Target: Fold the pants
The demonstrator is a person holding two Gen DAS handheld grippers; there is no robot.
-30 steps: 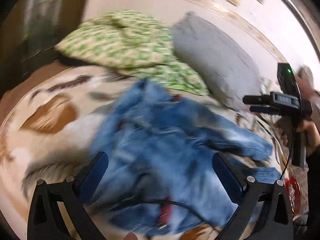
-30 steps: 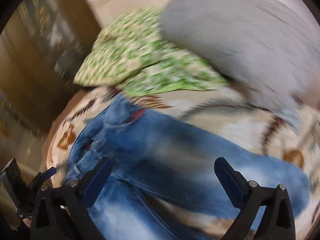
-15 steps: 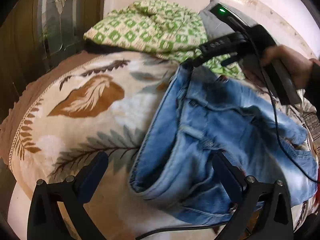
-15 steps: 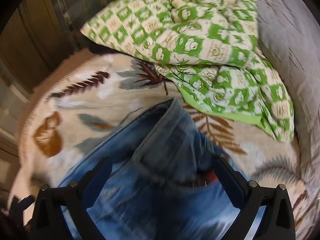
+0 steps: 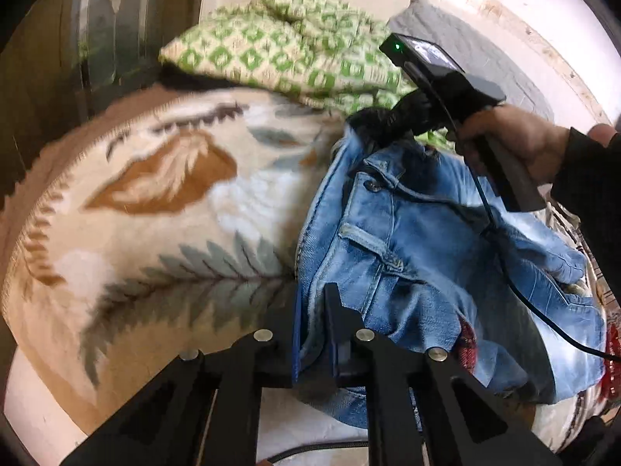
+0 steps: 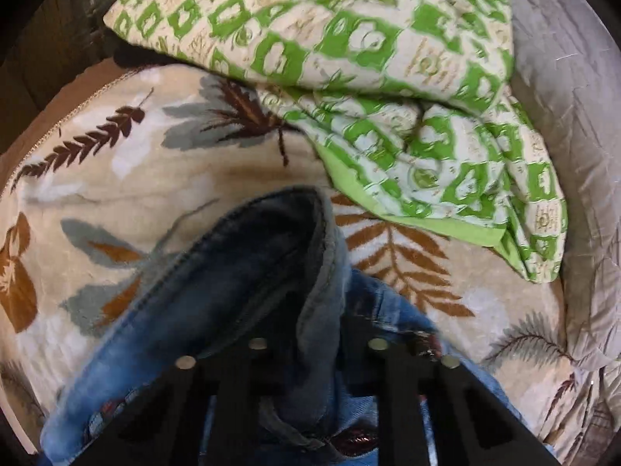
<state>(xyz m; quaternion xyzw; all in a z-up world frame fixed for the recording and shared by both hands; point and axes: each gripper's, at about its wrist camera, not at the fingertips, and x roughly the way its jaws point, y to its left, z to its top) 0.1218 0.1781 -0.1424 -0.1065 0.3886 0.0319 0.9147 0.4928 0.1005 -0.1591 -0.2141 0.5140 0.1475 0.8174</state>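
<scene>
Pants (image 5: 419, 256) lie crumpled on bed (image 5: 163, 233), beside green quilt (image 6: 349, 77); no fold made yet, as I judge it. My left tongs (image 5: 314, 334) closing, near edge of denim between jaws. My right tongs (image 6: 318, 345) closing too, dark waistband bunched between them at far end. Grasp stage only. Left to do: lift, spread flat, lay leg on leg, then fold across.

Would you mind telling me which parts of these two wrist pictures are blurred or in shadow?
Left wrist view: leaf-patterned blanket smeared by motion blur, jeans fairly sharp. Right wrist view: green quilt and blanket readable; the denim fold near the lens is dark and soft. Both views bend at the fisheye rim.
</scene>
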